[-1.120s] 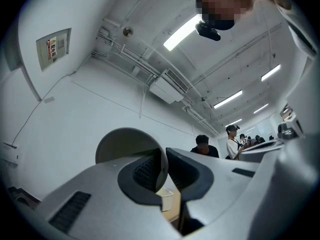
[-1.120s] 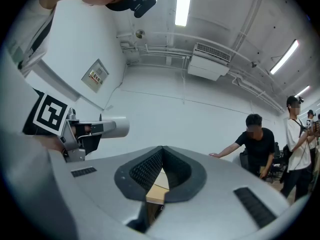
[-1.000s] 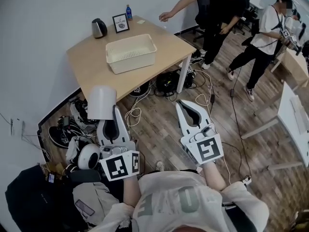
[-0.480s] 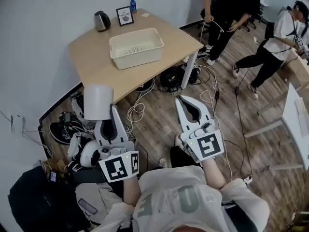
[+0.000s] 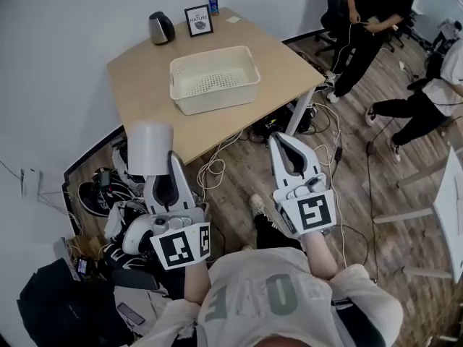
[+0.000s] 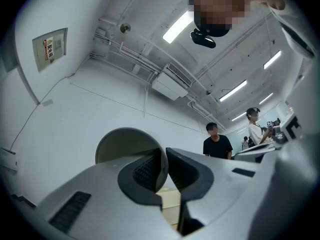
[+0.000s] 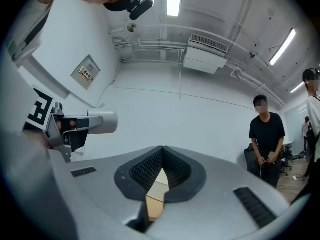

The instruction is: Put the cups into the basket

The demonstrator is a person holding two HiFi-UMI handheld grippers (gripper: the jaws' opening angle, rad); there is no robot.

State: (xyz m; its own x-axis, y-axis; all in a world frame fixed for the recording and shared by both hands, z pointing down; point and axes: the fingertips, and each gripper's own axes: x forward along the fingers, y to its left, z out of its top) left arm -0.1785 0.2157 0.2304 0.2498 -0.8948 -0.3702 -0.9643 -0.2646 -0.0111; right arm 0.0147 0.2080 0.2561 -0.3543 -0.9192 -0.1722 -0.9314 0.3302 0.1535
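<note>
The white cup point(image 5: 150, 147) is pinched by its wall in the left gripper point(image 5: 168, 165), short of the table point(image 5: 141, 85), so I think it must next reach the basket point(image 5: 217, 97) there, and the right gripper point(image 5: 283, 143) is closed on nothing.

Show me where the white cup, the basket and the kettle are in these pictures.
white cup point(image 5: 150, 148), head view, its side wall.
basket point(image 5: 217, 100), head view, its front wall.
kettle point(image 5: 160, 29), head view, its body.
</note>
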